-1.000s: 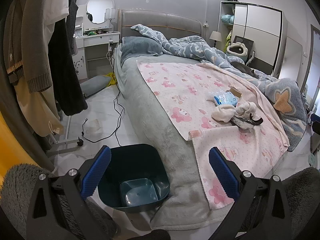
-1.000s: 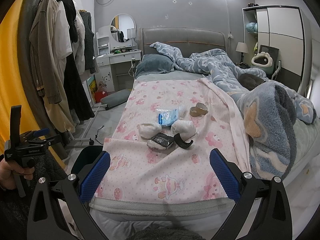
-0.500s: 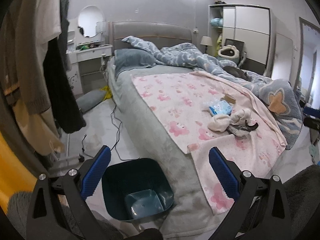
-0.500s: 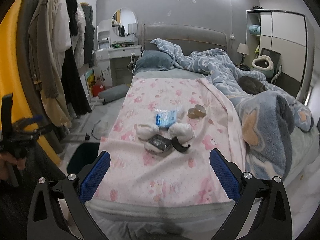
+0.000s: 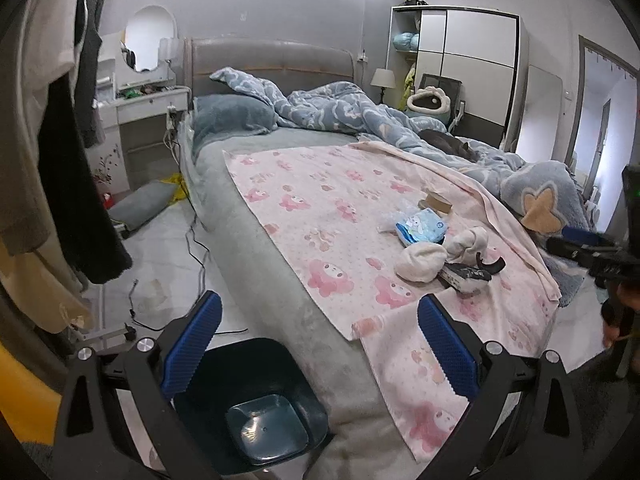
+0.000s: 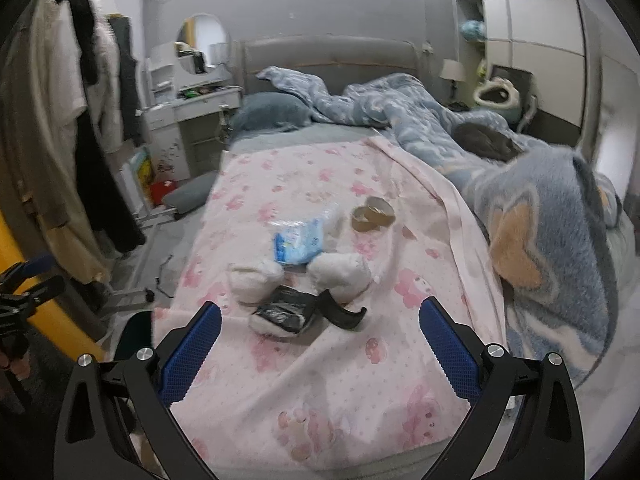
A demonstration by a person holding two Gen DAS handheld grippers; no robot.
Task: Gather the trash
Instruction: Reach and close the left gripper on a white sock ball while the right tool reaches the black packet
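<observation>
So basically nothing's been collected yet, as far as I can tell. Nearest thing in the left view is the dark teal bin point(image 5: 256, 404) on the floor right by the corner of the bed point(image 5: 256, 256), and its bottom looks bare. The left gripper point(image 5: 318, 350) hangs above it with fingers spread wide, holding nothing. The right gripper point(image 6: 320, 354) is over the foot end of the pink sheet point(image 6: 320, 392), fingers also wide and empty, pointed straight at the pile. The trash sits mid-sheet in a loose cluster: a black crumpled wrapper point(image 6: 285, 314) closest, a curved black strip point(image 6: 341, 312) touching it, two white wads point(image 6: 254, 280) just behind, then a blue and white packet point(image 6: 298, 242), and two tape rolls point(image 6: 372, 214) a bit farther back. So every piece is still left to grab and carry to the bin. Room-wise the sheet around the pile is open and flat, easy approach from the foot end. The fluffy blue blanket point(image 6: 544, 240) bunches up on the right side, and hanging clothes point(image 5: 60, 168) crowd the floor lane on the left, with a cable point(image 5: 198, 248) trailing on the floor beside the bed.
</observation>
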